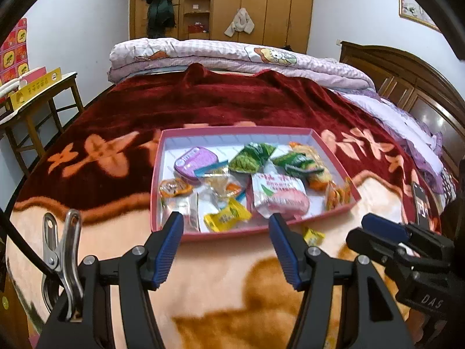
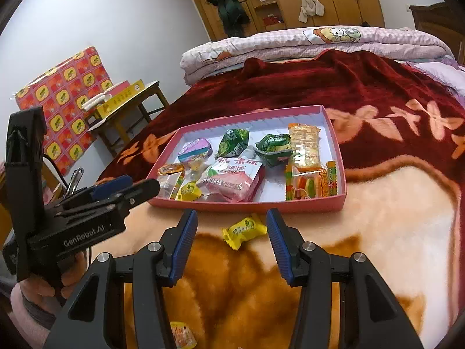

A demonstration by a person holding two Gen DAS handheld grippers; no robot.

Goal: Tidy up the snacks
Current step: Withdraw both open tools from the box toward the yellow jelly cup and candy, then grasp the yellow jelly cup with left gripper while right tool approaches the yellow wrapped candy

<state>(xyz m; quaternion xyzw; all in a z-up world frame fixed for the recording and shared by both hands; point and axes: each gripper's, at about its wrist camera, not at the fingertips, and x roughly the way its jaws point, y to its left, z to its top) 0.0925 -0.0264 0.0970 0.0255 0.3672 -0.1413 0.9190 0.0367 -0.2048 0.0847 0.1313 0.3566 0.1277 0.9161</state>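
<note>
Bedroom scene, seen from two handheld grippers aimed down at a bed spread with a plush red-and-peach blanket (image 1: pixel 203 276). Near the middle, a shallow pink tray (image 2: pixel 247 205) with a white floor, crowded with wrapped snacks: a purple tin (image 1: pixel 195 161) far left, two green packets (image 1: pixel 251 157) toward the far side, a large pink-and-white pouch (image 2: pixel 232 181) at the near centre, striped orange wrappers on the right. Outside the tray, just beyond its near wall, a loose yellow candy (image 2: pixel 244 228) on the blanket; another orange-yellow sweet (image 2: pixel 181 331) nearer still, at the bottom edge of the right view. Left gripper (image 1: pixel 226 244) hovering before the tray's near wall, jaws parted and empty. Right gripper (image 2: pixel 232 242) likewise parted, gripping nothing, lined up on the yellow candy but not touching. Likely risks: pads sinking into soft pile and pinching blanket fibres along with the slippery wrapper; the candy skidding sideways; the two grippers, close together, knocking each other or nudging the light tray.
</note>
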